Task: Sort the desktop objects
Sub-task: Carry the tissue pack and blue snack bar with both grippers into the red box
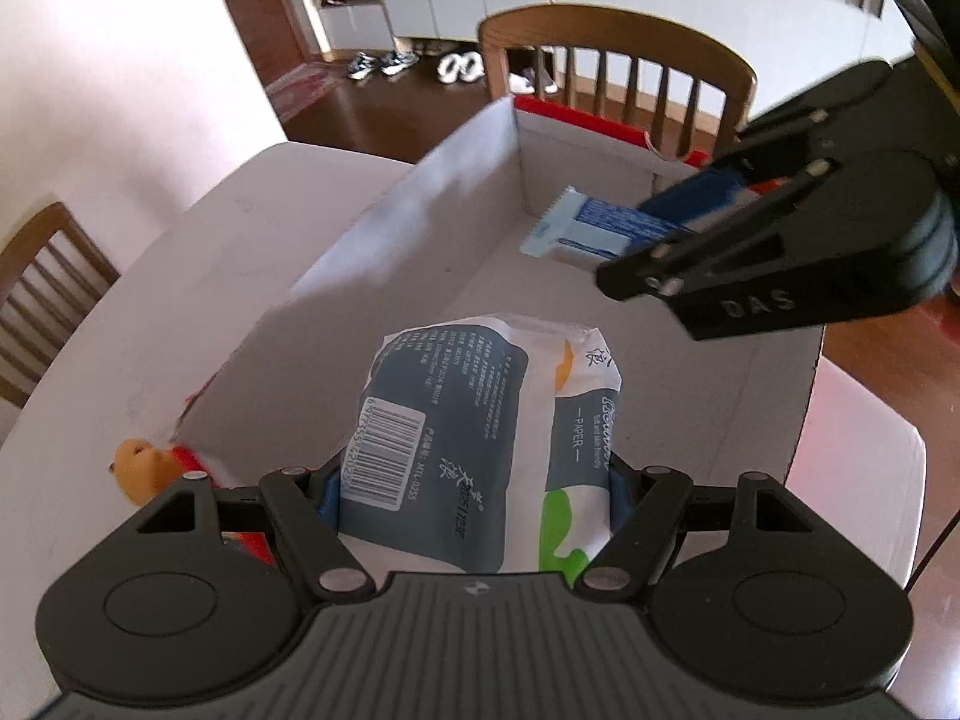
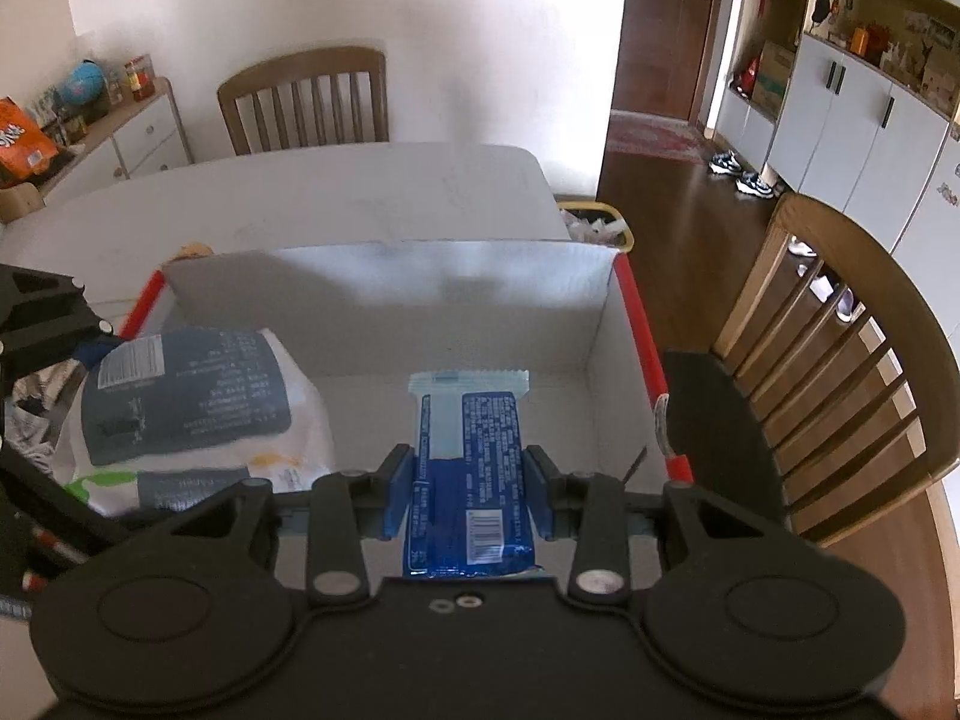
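Note:
An open white cardboard box (image 1: 420, 228) with red outer edges stands on the pale table (image 1: 180, 300). My left gripper (image 1: 474, 492) is shut on a grey-and-white tissue pack (image 1: 480, 420), one blue pad on each side, and holds it over the near part of the box. At the upper right my right gripper (image 1: 654, 234) is shut on a blue snack packet (image 1: 594, 228), above the far part of the box. In the right wrist view the right gripper (image 2: 468, 462) pinches the blue packet (image 2: 468, 456) inside the box (image 2: 636, 324), with the tissue pack (image 2: 186, 396) to its left.
A small yellow-and-red plush toy (image 1: 141, 468) lies on the table against the box's outer left wall. Wooden chairs (image 1: 618, 60) (image 2: 840, 360) stand close around the table. A yellow-rimmed bin (image 2: 594, 222) sits on the floor past the table's far corner.

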Available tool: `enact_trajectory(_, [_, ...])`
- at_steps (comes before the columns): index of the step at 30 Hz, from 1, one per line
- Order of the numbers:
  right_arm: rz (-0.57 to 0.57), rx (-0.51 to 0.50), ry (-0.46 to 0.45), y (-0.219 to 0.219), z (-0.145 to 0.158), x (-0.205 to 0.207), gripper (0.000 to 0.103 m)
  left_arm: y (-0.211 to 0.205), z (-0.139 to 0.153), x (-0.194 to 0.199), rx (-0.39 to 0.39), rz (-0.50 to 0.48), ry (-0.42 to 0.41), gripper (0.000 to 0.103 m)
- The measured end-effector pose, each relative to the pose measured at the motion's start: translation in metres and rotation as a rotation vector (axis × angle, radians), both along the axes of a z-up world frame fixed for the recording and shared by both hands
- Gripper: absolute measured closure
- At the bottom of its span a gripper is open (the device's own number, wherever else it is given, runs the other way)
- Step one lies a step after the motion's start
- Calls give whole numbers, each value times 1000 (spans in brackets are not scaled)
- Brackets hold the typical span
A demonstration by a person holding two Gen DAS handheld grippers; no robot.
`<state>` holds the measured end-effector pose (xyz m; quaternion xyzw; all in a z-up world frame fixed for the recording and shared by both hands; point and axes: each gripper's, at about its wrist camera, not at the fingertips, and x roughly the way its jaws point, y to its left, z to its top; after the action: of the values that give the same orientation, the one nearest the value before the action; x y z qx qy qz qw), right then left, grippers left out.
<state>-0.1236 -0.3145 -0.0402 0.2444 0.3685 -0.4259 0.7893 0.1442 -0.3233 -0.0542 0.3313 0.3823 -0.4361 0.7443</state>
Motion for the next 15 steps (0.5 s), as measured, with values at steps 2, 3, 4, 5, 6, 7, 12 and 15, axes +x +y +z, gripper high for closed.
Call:
enact_trajectory(2, [11,18,-1,-7,-4,2,64,-5,-5,-1,29,-16,-3,27])
enact_trajectory(3, [20,33,0,-10,-7,4,64,-6,-9,0,44,-23,-1,27])
enact_trajectory(4, [21,46,1,-13,-10,5,64,-8,-12,0,59,-28,5,27])
enact_trajectory(5, [16,53,3,-16,-13,5,64,-9,-15,1,73,-30,10,28])
enact_trajectory(6, [19,64,5,-18,-16,6,64,-9,-19,2,87,-31,16,28])
enact_trajectory(7, [26,76,3,-20,-19,8,64,-10,-21,4,98,-32,23,28])
enact_trajectory(12, [35,138,11,-26,-31,12,64,-11,-30,8,139,-35,70,28])
enact_trajectory(15, [36,163,32,-27,-39,13,64,-12,-31,8,155,-48,87,28])
